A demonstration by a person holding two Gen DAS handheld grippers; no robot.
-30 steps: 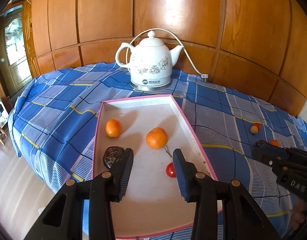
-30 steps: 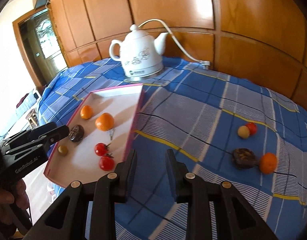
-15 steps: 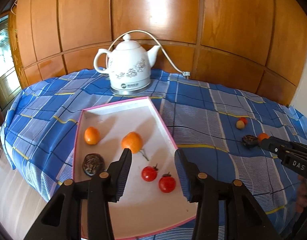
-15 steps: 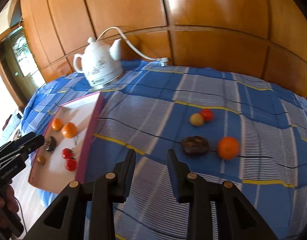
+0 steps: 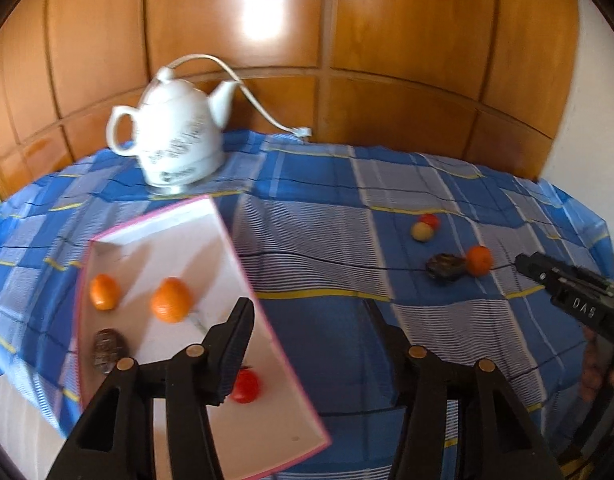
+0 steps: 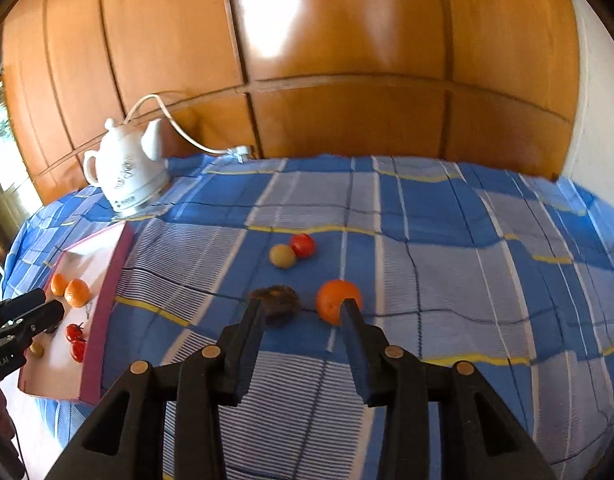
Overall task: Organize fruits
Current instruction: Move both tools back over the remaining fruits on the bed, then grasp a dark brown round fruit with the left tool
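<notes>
Right wrist view: right gripper (image 6: 303, 312) jaws opening, empty, above dark fruit (image 6: 278, 303) beside orange (image 6: 334, 298); left gripper (image 5: 311, 336) jaws opening, empty.

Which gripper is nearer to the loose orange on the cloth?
Right. The right gripper, empty and opening, is just before the orange. The left gripper, also opening, is over the tray edge, far off.

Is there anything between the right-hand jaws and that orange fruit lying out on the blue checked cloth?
Nothing visible blocks it. The right gripper is empty, its jaws opening, and the round orange fruit lies just beyond its right finger. A dark wrinkled fruit sits beside the orange, near the left finger, not in front.
</notes>
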